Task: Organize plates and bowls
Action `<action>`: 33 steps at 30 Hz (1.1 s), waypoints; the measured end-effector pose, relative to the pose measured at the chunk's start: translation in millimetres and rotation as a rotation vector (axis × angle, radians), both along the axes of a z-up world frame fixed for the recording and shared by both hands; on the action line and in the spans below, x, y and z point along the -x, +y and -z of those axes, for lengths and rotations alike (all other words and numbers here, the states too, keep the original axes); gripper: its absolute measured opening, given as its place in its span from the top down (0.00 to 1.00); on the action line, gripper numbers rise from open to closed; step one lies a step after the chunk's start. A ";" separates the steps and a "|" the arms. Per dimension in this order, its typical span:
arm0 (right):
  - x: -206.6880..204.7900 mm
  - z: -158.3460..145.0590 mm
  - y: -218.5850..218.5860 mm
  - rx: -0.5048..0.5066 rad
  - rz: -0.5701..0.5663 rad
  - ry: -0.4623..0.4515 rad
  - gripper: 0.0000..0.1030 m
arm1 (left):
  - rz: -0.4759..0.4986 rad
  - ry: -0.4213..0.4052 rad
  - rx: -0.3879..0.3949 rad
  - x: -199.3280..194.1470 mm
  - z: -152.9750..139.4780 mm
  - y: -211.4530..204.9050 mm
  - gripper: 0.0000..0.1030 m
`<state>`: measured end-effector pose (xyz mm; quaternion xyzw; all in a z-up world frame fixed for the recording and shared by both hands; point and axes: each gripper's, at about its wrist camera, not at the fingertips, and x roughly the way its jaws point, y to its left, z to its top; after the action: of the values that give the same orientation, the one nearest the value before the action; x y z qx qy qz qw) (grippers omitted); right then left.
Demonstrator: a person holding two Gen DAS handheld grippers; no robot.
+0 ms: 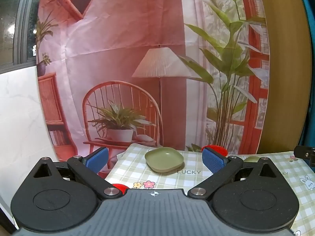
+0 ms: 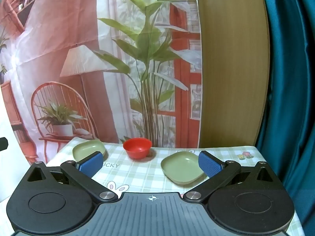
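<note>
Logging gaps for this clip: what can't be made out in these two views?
- Red bowl, left wrist view: mostly hidden behind the left gripper pad.
- Far green plate, right wrist view: near edge covered by the right gripper pad.
- Table front: hidden by both gripper bodies.

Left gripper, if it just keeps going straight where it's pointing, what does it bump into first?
Most likely the green plate. It sits on the checked tablecloth right between the left gripper's open blue pads, dead ahead and apart from them. How far off it lies is hard to judge in this fisheye view.
</note>
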<state>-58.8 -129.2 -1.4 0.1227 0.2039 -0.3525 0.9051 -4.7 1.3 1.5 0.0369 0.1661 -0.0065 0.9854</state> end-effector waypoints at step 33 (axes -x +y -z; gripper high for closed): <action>0.0 -2.6 0.9 0.009 -0.001 -0.005 0.00 | 0.001 -0.003 0.010 1.8 -1.9 0.9 0.01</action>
<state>-58.8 -128.3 1.2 0.1192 0.2002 -0.3528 0.9062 -6.5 2.2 3.4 0.0322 0.1648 -0.0079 0.9858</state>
